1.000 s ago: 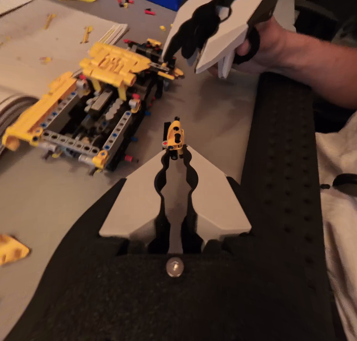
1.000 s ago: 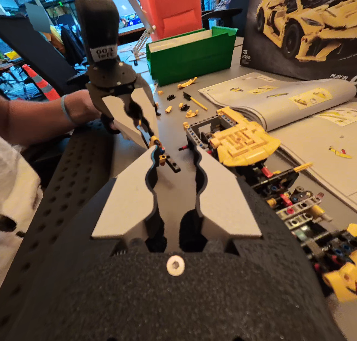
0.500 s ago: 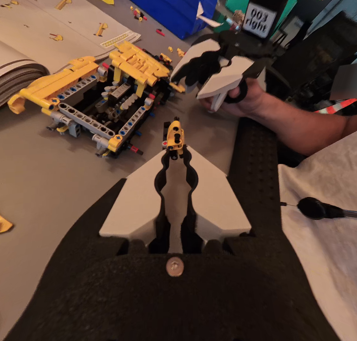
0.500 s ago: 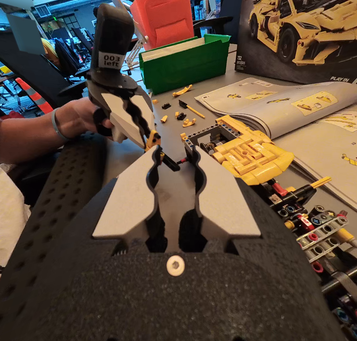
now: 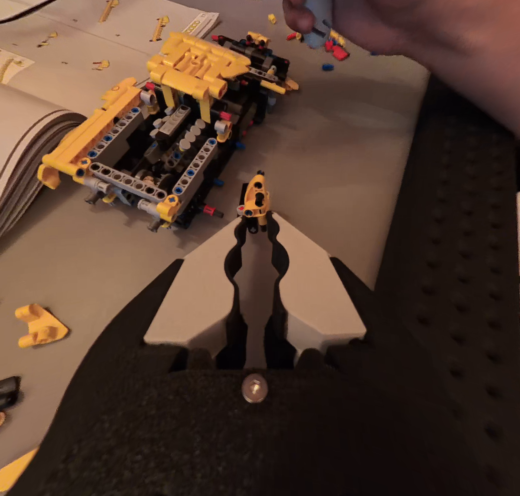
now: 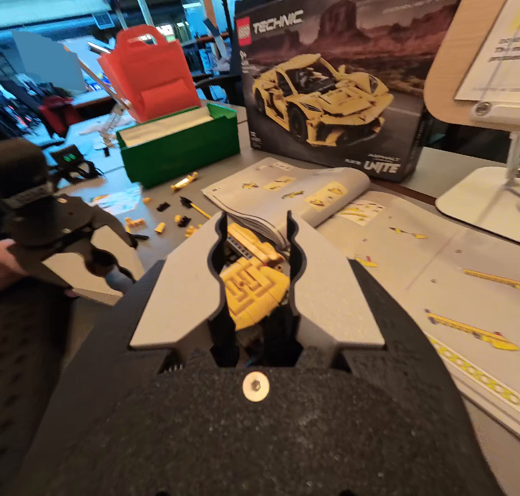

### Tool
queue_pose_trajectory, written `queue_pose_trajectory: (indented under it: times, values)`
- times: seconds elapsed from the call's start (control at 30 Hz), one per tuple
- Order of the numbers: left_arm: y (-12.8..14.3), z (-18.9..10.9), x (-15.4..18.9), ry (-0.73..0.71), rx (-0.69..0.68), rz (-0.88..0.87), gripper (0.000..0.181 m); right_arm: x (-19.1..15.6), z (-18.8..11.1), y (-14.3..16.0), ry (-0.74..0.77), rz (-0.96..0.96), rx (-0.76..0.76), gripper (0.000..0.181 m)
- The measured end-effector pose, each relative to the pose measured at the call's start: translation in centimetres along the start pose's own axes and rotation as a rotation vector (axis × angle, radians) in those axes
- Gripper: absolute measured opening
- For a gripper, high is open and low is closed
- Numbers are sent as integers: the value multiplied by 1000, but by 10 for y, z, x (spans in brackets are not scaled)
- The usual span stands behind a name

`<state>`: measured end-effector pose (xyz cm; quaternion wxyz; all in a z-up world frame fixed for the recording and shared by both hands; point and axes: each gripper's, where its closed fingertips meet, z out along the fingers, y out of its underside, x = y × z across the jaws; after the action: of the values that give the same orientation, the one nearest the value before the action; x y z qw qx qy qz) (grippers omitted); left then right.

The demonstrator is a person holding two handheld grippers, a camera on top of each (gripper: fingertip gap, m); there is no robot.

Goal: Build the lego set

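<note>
Between left hand-held gripper (image 5: 255, 220) fingertips sits a yellow piece (image 5: 256, 198).

Right gripper (image 6: 256, 226) spread wide above yellow car model (image 6: 253, 285); instruction booklet (image 6: 289, 193) open beyond, green bin (image 6: 180, 148) farther back.

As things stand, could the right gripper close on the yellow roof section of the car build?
Probably yes. The right gripper is open and empty, and the yellow roof section shows directly between its fingers with nothing in between. The left gripper, shut on a small yellow sub-assembly, sits off to the side.
</note>
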<state>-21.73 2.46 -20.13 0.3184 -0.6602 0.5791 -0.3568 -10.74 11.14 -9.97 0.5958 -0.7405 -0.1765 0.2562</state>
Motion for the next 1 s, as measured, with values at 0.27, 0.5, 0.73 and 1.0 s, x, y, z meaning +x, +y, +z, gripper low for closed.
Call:
queue_pose_trajectory:
  times: [0.27,0.5,0.73,1.0]
  values:
    - [4,15,21,46,-47,120,14,5,-10,21,68,-50,-9,42]
    - [6,24,37,100,-71,120,14,3,-9,21,41,-24,-9,42]
    - [-15,6,45,200,82,1,29,7,-14,16,39,17,20,42]
    - [-23,-79,-42,-128,283,-173,31,9,-13,20,30,44,11,42]
